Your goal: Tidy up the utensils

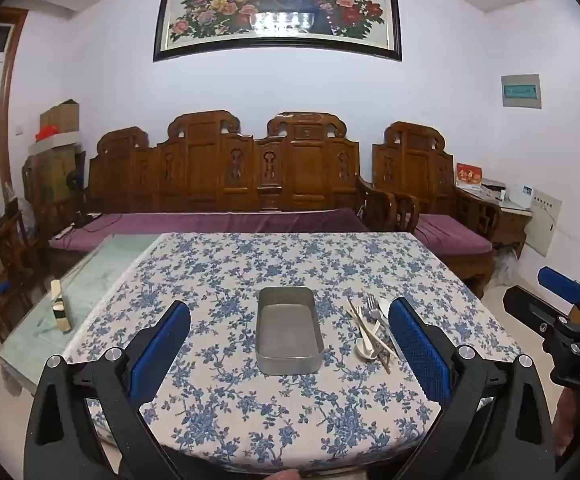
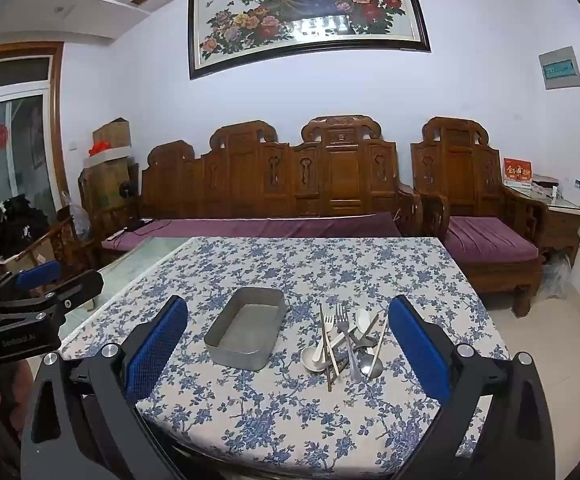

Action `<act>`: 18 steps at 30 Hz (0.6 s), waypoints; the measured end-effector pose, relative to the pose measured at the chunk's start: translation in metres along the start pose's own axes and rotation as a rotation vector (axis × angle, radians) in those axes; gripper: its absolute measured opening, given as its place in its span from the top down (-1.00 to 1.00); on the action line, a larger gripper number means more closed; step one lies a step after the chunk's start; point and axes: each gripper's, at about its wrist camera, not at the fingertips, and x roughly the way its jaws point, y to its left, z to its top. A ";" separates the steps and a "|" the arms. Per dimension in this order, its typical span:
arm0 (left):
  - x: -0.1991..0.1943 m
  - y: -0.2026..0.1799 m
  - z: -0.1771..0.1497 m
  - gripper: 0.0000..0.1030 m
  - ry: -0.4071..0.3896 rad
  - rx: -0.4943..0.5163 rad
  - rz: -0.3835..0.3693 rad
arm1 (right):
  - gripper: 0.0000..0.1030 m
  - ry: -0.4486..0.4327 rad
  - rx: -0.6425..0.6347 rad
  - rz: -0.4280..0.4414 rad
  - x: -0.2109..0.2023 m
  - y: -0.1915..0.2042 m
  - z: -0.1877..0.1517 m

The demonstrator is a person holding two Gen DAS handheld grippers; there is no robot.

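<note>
A grey metal tray [image 1: 290,354] [image 2: 218,350] sits empty on the floral tablecloth. To its right lies a pile of utensils [image 2: 345,340] [image 1: 371,330]: forks, spoons and chopsticks, crossed over one another. My left gripper [image 1: 290,344] is open and empty, held above the near table edge, with the tray between its blue pads. My right gripper [image 2: 288,344] is open and empty, with the tray and the pile between its pads. Each gripper shows at the edge of the other's view: the right one [image 1: 561,308] and the left one [image 2: 46,284].
The table [image 1: 218,400] with the blue-flowered cloth has a bare glass strip on its left, where a small gold object [image 1: 61,308] stands. A carved wooden sofa [image 1: 226,184] with purple cushions runs behind the table. An armchair [image 2: 485,216] stands at the right.
</note>
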 end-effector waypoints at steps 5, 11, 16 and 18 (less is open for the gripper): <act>0.001 -0.001 0.000 -0.87 -0.001 0.008 0.007 | -0.95 -0.001 0.007 0.003 -0.001 -0.001 0.001; 0.002 -0.006 0.000 -0.87 -0.006 0.011 0.009 | -0.95 -0.004 0.002 0.003 -0.002 0.000 0.000; -0.001 -0.005 0.003 -0.87 -0.010 0.009 0.005 | -0.95 -0.005 0.003 0.002 -0.002 0.000 0.001; -0.001 -0.005 0.002 -0.87 -0.012 0.010 0.006 | -0.95 -0.005 0.003 0.003 -0.002 0.000 0.001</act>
